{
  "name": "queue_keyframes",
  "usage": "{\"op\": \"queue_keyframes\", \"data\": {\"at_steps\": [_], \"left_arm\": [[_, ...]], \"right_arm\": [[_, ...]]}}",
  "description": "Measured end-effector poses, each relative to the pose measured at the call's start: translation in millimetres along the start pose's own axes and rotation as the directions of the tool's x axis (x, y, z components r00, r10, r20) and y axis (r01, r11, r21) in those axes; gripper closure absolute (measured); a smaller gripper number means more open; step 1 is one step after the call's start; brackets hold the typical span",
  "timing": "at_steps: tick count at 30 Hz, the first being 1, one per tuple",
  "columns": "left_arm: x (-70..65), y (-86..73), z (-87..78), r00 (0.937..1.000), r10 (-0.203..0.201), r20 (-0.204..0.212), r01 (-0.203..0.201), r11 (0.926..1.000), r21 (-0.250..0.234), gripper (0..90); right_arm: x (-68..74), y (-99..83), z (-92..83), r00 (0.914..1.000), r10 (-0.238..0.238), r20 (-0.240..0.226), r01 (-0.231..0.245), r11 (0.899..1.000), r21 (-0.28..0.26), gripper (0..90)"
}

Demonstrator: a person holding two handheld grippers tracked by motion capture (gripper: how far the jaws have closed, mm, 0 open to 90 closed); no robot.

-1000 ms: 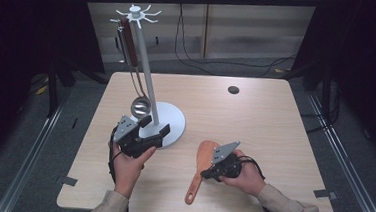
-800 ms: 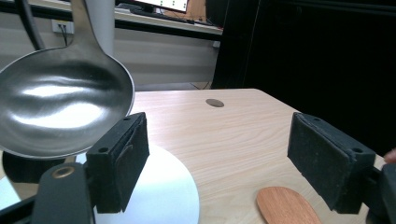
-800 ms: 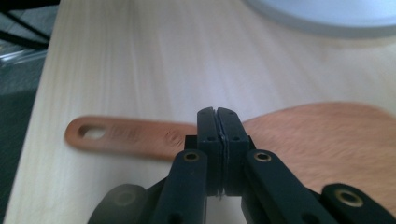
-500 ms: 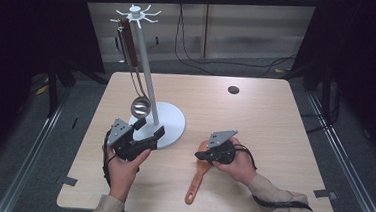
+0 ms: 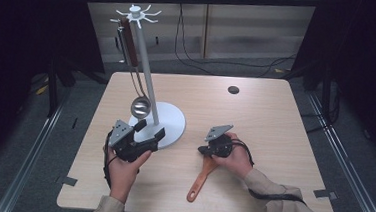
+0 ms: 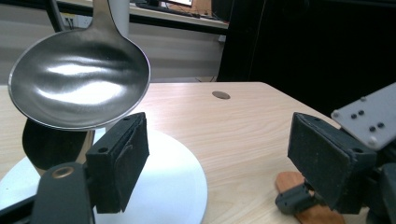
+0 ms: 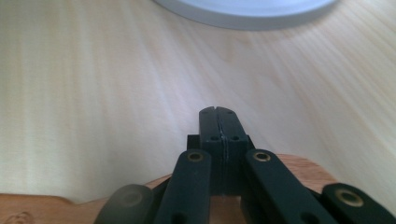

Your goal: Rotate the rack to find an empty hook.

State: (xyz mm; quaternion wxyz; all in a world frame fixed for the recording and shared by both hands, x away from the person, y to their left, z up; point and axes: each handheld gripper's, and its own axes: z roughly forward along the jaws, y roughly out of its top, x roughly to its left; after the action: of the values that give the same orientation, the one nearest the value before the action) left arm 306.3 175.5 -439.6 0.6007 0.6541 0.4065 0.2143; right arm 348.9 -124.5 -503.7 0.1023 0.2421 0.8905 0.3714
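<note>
- Spatula (image 5: 198, 184): wooden, lay flat on the table (image 5: 273, 142) near the front edge, handle toward the person, blade under the right gripper (image 5: 208, 149). In the right gripper view its wood (image 7: 299, 168) showed beneath the jaws.
- Right gripper: held in the right hand (image 5: 232, 156), low over the spatula blade. In its own view the jaws were pressed together, nothing between them; contact with the spatula could not be told.
- Left gripper (image 5: 151, 131): held in the left hand (image 5: 124, 164), front left of the table, pointing at the stand. In its own view (image 6: 217, 158) the jaws stood wide apart, empty.
- Base (image 5: 172, 127): round, white, just beyond the left gripper; its edge showed in the right gripper view (image 7: 247, 14).
- Ladle (image 5: 140, 106): metal, hanging from the stand's top, bowl just above the base; in the left gripper view the bowl (image 6: 79, 79) hung above the left jaw.
- Pole (image 5: 145, 73): white, upright from the base, with hooks (image 5: 137, 15) radiating at the top.
- Disc (image 5: 233, 89): small, dark, on the far part of the table, well apart from the rest.
</note>
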Motion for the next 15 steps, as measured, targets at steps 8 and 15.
{"op": "queue_keyframes", "data": {"at_steps": [8,15], "left_arm": [[-3.1,0.6,3.2,0.9999,0.004,0.009,-0.004,1.0000,0.001,20.3],[-4.2,0.3,5.8,0.9998,0.017,0.014,-0.017,0.9998,0.014,20.3]], "right_arm": [[-18.4,-14.6,-17.8,0.9972,0.063,0.040,-0.064,0.998,0.025,90.0],[-18.1,-19.8,-41.1,0.9916,-0.005,-0.129,-0.006,0.996,-0.085,47.5]]}}
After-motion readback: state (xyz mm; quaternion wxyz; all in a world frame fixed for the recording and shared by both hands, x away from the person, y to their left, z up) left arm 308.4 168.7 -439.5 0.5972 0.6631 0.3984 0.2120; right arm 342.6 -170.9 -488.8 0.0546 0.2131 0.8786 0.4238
